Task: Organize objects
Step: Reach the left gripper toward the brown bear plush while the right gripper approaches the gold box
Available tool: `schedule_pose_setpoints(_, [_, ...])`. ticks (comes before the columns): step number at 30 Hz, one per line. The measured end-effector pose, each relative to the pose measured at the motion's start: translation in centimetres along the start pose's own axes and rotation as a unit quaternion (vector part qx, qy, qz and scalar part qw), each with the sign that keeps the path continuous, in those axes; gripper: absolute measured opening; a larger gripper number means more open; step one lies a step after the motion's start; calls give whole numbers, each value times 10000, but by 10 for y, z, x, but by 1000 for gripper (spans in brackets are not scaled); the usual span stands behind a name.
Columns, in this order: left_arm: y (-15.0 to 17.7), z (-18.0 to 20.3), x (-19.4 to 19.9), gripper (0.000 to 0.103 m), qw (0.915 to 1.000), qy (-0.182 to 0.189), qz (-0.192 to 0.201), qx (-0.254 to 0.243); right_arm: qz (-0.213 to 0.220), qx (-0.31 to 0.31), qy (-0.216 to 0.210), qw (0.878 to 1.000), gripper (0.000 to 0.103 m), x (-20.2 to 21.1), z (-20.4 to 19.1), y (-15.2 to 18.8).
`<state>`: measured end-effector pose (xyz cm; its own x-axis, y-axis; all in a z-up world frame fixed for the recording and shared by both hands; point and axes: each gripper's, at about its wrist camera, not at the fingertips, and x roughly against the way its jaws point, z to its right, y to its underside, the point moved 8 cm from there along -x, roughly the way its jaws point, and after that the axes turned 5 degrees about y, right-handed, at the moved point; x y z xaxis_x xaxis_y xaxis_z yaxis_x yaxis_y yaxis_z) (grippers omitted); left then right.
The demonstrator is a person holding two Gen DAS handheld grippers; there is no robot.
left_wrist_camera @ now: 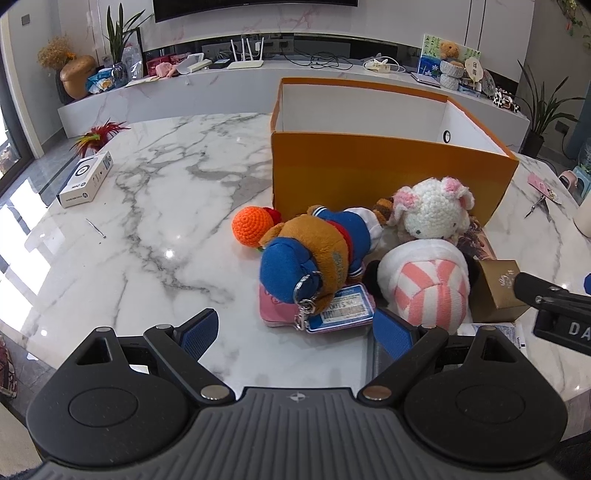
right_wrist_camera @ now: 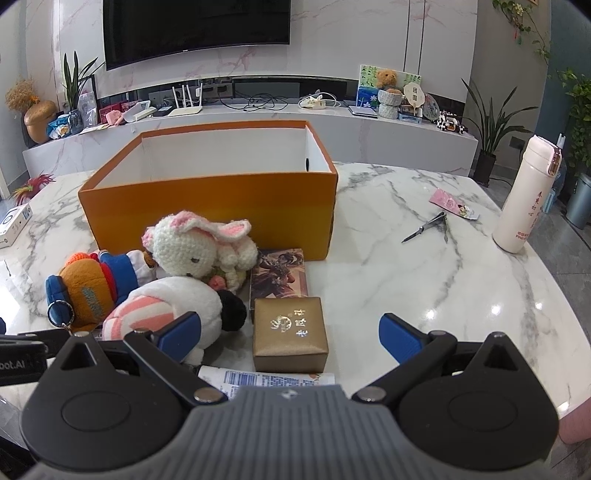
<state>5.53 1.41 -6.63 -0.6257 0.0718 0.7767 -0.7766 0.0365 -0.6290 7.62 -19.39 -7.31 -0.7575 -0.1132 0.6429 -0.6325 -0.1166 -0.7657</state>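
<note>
Your left hand-held gripper (left_wrist_camera: 293, 328) and right hand-held gripper (right_wrist_camera: 290, 334) both stand spread, holding nothing. Plush toys (right_wrist_camera: 192, 245) and a gold box (right_wrist_camera: 290, 334) crowd before the orange box (right_wrist_camera: 207, 206) on the marble bench (right_wrist_camera: 424, 280).

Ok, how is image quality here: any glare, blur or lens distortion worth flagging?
Left wrist view: sharp, strong fisheye bending the marble table edge, window glare along its left side, dark corner vignetting. Right wrist view: equally sharp, small specular spots on the table at right, the orange box evenly lit, the TV bowed by the lens.
</note>
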Motion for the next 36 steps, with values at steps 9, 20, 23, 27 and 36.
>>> schedule_pose_setpoints(9, [-19,-11,-5,103,9982,-59,294,-515,-45,-165,-25,9998,102,-6,11,0])
schedule_pose_setpoints(20, [-47,4,-55,103,9968,620,69,-493,-71,-217,-51,9997,102,-13,16,-1])
schedule_pose_setpoints(23, [-45,9,-70,103,9957,696,-84,-599,-97,-249,-24,9996,102,-16,21,-1])
schedule_pose_setpoints(27, [-43,9,-85,103,9954,689,-271,-611,-144,-323,9,9994,102,-20,29,-1])
schedule_pose_setpoints(36, [-36,-3,-102,103,9953,795,-559,32,-512,-392,-32,9979,102,-43,37,11])
